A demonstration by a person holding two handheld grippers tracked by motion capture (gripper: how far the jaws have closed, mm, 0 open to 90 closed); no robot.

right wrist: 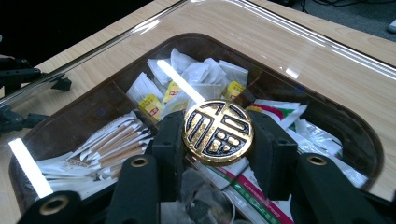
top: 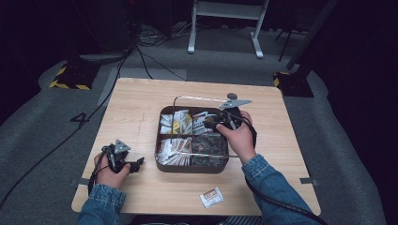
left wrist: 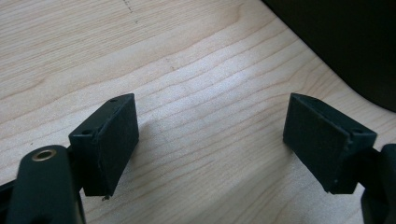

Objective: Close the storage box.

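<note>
Gold-and-black round knob (right wrist: 218, 132) sits on a clear lid (right wrist: 299, 60), clamped between the right hand-held gripper (right wrist: 217, 149) jaws.

High view: right hand-held gripper (top: 225, 123) sits over the upper right part of the dark four-compartment box (top: 192, 168), centre of the wooden surface (top: 141, 103). The lid's clear edge (top: 197, 97) shows above the box's far rim, so it looks lifted or tilted rather than seated; exact gap, can't tell. Left hand-held gripper (top: 136, 165) rests on the surface at lower left, apart from the box. One loose sachet (top: 211, 197) lies near the bottom edge, right of centre. Count: one box, four compartments, one lid, one loose sachet, two grippers.

Left gripper view: left hand-held gripper (left wrist: 210, 144) jaws spread wide, nothing between them, bare wood underneath. Dark box corner (left wrist: 355, 42) at upper right.

Right gripper view: jaws closed on the knob from both sides, pads flat against its rim. Through the lid: white tea sachets at the top, paper stick packets at left, red-green packets at lower right.

Handling, my judgement: lid is stiff, light, smooth and probably scratch- or crack-prone. Knob is the only sensible grab point; a hard round rim could rotate or slip in the pads, so keep the lid level and move slowly. Sachets inside are light and soft, no concern.
</note>
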